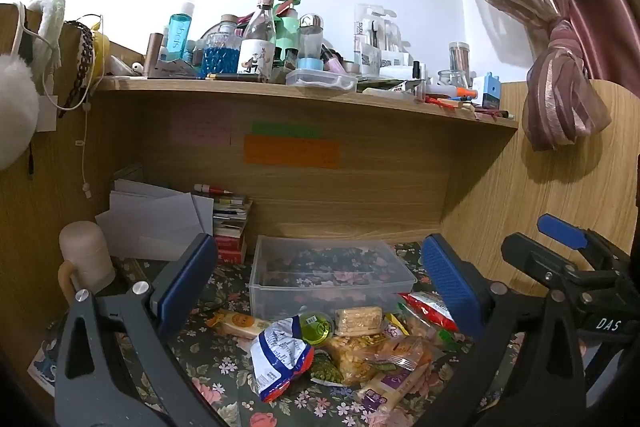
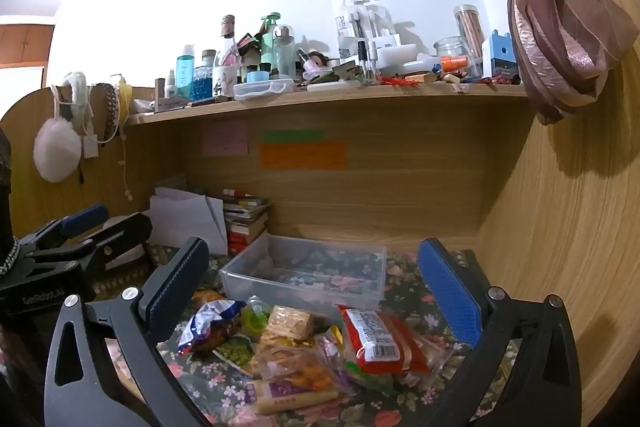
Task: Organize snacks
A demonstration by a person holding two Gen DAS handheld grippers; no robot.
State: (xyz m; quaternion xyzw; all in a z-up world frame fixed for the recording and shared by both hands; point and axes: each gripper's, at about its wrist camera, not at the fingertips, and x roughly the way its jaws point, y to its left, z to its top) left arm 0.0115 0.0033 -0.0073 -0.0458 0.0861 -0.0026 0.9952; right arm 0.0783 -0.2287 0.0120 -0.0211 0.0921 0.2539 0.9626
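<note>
Left wrist view
Left gripper (image 1: pixel 316 283): black frame, blue ribbed pads; jaws spread wide, grasping nothing, above the snacks.
Right gripper (image 1: pixel 560 247): at 3 o'clock, seen side-on; "DAS" printed on its body; I cannot tell here how its jaws stand.
Snack pile (image 1: pixel 344 343): at 6 o'clock on the floral-cloth counter (image 1: pixel 224 363), touching one another in a heap just in front of the box.
Clear rectangular plastic box (image 1: pixel 332 271): lidless, long axis running 9 to 3 o'clock, no snacks inside.
Blue-and-white crinkled snack bag (image 1: pixel 280 359): long axis 12 to 6 o'clock; print too small to read.
Red snack packet (image 1: pixel 432 309): at the pile's 2 o'clock edge, under the right-hand pad.
Cream stick pack with purple label (image 1: pixel 390 387): points toward 1 o'clock.
Wooden shelf (image 1: pixel 280 87): at 12 o'clock, crowded with bottles; a packet reads "harks".
Orange sticky note (image 1: pixel 292 151): on the back panel; writing illegible.

Right wrist view
Right gripper (image 2: pixel 312 291): jaws released and wide, nothing between them, pile below.
Left gripper (image 2: pixel 80 231): at 9 o'clock; body lettering reads roughly "GenRobot.AI"; jaw state unclear from here.
Red snack packet (image 2: pixel 380 343): white barcode label up, long axis 11 to 5 o'clock.
Cream stick pack with purple label (image 2: pixel 292 395): long axis 9 to 3 o'clock.
Clear rectangular plastic box (image 2: pixel 304 275): behind the pile at 12 o'clock.
Stack of books (image 2: pixel 244 223): at the box's 10 o'clock, beside white paper sheets (image 2: pixel 188 219).
Tied pink curtain (image 2: pixel 560 27): at 2 o'clock.
</note>
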